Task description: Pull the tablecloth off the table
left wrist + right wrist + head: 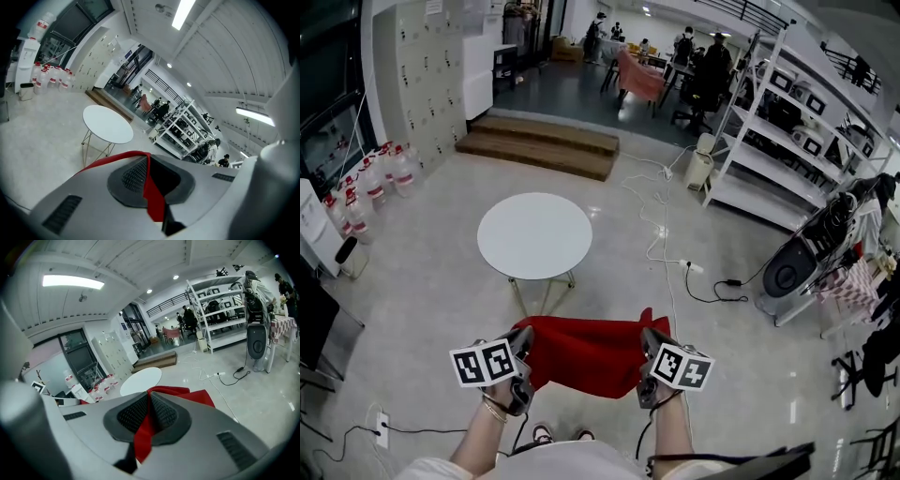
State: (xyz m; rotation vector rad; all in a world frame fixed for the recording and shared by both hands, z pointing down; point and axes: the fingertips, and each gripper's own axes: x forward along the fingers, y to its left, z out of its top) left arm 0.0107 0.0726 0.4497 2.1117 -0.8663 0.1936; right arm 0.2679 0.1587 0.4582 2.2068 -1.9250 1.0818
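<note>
White table [534, 234] beyond; left tool [525, 339], right tool [650, 339] each clenched on red tablecloth [591, 354].

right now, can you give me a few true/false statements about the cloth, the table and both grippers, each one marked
1. The red tablecloth hangs between the two grippers, clear of the table. True.
2. The round white table is covered by the cloth. False: its top is bare.
3. The left gripper is shut on the tablecloth. True.
4. The right gripper is open and empty. False: its pads are closed on a fold of the red cloth.
5. Water bottles stand on the table. False: the water bottles stand on the floor by the wall at the left of the head view.
</note>
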